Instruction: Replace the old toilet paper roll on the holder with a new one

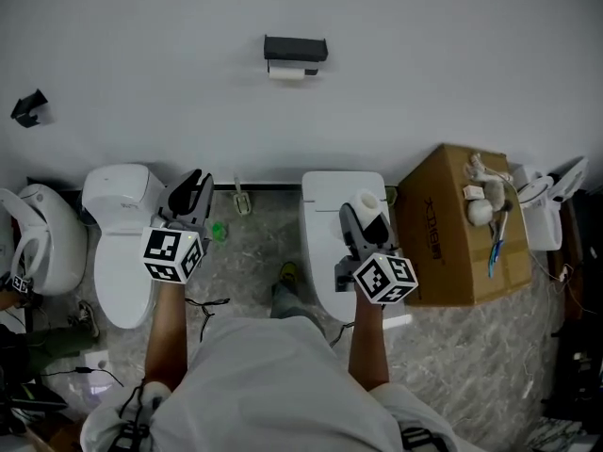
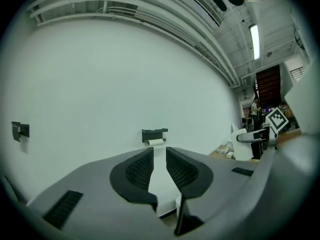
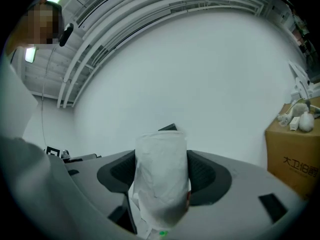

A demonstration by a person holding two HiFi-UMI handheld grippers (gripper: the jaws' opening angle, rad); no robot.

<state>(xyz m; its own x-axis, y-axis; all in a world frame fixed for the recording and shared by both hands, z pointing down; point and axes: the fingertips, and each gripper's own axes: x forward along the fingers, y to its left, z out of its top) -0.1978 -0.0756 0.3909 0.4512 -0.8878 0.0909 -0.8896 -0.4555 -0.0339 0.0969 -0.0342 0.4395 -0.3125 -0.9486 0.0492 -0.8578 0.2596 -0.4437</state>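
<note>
The person's grey shirt (image 1: 273, 384) is filling the bottom of the head view, with both bare forearms reaching forward. The right gripper (image 1: 364, 211) is clamping a new toilet paper roll (image 3: 161, 176) upright between its pads, the white wrapped roll filling the gap. The left gripper (image 1: 196, 183) is carrying nothing: its jaws are standing a narrow slit apart with only wall showing between them. Both grippers are pointing level at the white wall (image 1: 424, 73).

High on that wall the black holder (image 1: 295, 48) is hanging, well apart from both grippers, with the thin old toilet paper roll (image 1: 287, 73) sitting just under it. A small black bracket (image 1: 30, 107) is sticking out of the wall far to the left.

Along the foot of the wall, white toilets are standing in a row: one (image 1: 122, 243) under the left gripper, another (image 1: 325, 243) under the right. Beside the latter a cardboard box (image 1: 452, 243) is bearing pale soft items (image 1: 482, 196) on its top. The floor (image 1: 471, 365) is showing grey marbled stone, with a thin cable (image 1: 203, 314) lying near the person's left arm.
</note>
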